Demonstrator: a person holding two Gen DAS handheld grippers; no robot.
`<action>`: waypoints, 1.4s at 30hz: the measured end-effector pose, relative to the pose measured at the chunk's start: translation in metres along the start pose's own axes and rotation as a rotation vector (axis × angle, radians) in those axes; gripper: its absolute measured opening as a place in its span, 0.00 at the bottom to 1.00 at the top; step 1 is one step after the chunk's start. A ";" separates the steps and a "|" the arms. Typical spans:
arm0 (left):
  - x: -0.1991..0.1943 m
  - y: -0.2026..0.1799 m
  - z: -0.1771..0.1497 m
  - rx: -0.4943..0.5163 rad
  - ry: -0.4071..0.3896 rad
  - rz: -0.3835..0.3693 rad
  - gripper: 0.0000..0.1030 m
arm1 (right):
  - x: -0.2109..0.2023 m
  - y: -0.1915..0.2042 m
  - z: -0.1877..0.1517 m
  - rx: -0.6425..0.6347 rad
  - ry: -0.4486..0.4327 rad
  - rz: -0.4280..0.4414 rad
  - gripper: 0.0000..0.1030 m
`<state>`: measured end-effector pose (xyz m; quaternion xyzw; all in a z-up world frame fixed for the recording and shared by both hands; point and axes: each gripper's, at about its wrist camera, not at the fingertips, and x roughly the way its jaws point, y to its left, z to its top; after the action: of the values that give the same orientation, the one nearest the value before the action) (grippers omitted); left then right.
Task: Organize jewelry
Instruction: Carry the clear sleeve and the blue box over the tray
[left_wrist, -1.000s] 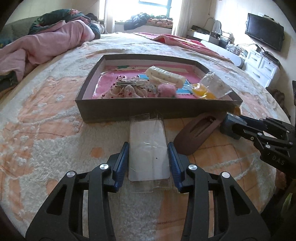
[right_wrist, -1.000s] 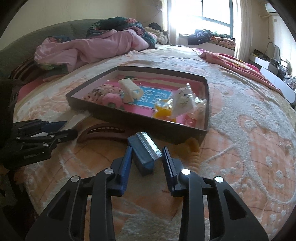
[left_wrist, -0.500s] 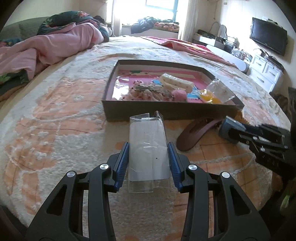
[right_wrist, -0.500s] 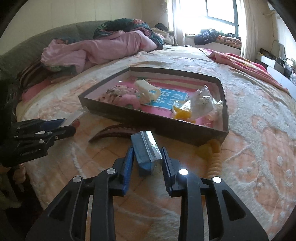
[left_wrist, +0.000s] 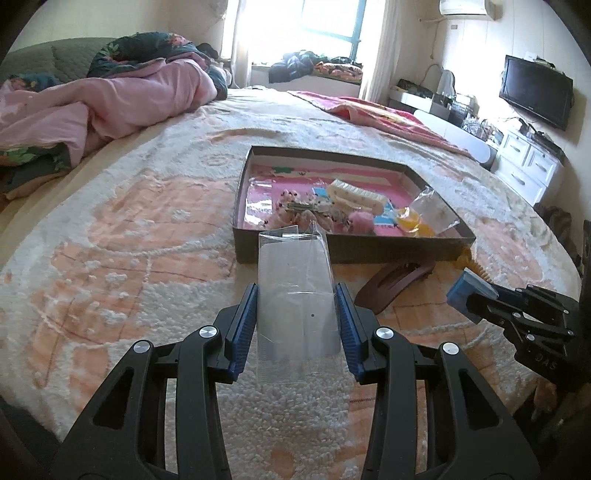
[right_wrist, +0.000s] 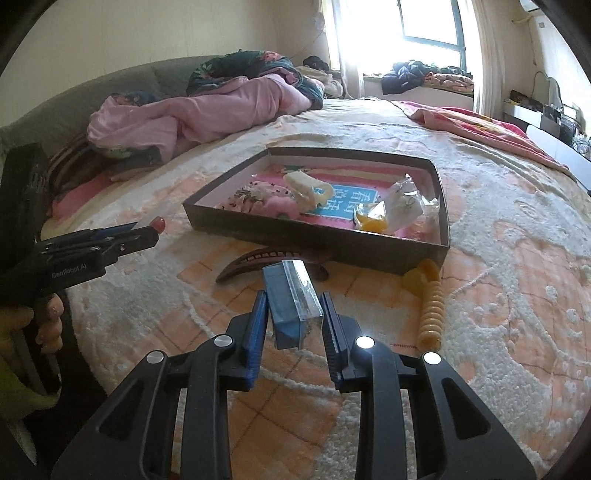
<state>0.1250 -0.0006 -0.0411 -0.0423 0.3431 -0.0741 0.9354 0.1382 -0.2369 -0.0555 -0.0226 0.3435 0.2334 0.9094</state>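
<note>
Bed (left_wrist: 122, 236): a soft, tufted cream-and-peach cover carries everything; anything set down on it will sink a little, not slide.
Left gripper (left_wrist: 295, 325): its blue-padded fingers (left_wrist: 242, 332) pinch a clear plastic sleeve (left_wrist: 295, 295) from both side edges, held above the cover and pointing toward the box.
Clear plastic sleeve, handling: judged very light, thin and floppy, and slick on its faces. The edge grip already bows it, so it could buckle or slip; a hold low on the sleeve near the stiffer folded end looks safest.
Box (left_wrist: 280, 253): a shallow dark-walled tray with a pink printed floor, lying just beyond the sleeve's far end. Inside are a small fluffy pink piece (left_wrist: 360, 220), a cream hair clip (left_wrist: 356, 195), a yellow item and a crinkled clear bag (left_wrist: 432, 212).
Brown hair clip (right_wrist: 266, 260): lies on the cover right against the box's near wall, between the two grippers.
Right gripper (right_wrist: 294, 325): its fingers are closed on a small blue box (right_wrist: 286, 310) with a clear lid, tilted up toward the tray.
Small blue box, handling: judged light but rigid, so it takes a firm squeeze on its flat sides; the glossy lid may be slippery and could pop off if pressed.
Yellow spiral hair tie (right_wrist: 430, 306): rests on the cover to the right of that gripper, near the box's corner; soft and springy, best taken across the coil.
</note>
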 end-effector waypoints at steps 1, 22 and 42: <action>-0.001 0.001 0.001 -0.003 -0.005 0.001 0.32 | 0.000 0.001 0.001 0.000 -0.002 0.004 0.26; -0.007 0.023 0.011 -0.036 -0.055 0.034 0.32 | 0.008 0.035 0.032 -0.050 -0.035 0.064 0.26; 0.015 0.026 0.029 -0.061 -0.049 0.037 0.32 | 0.023 0.017 0.057 -0.036 -0.060 0.030 0.25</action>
<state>0.1575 0.0237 -0.0320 -0.0663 0.3229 -0.0454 0.9430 0.1809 -0.2005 -0.0248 -0.0267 0.3119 0.2538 0.9152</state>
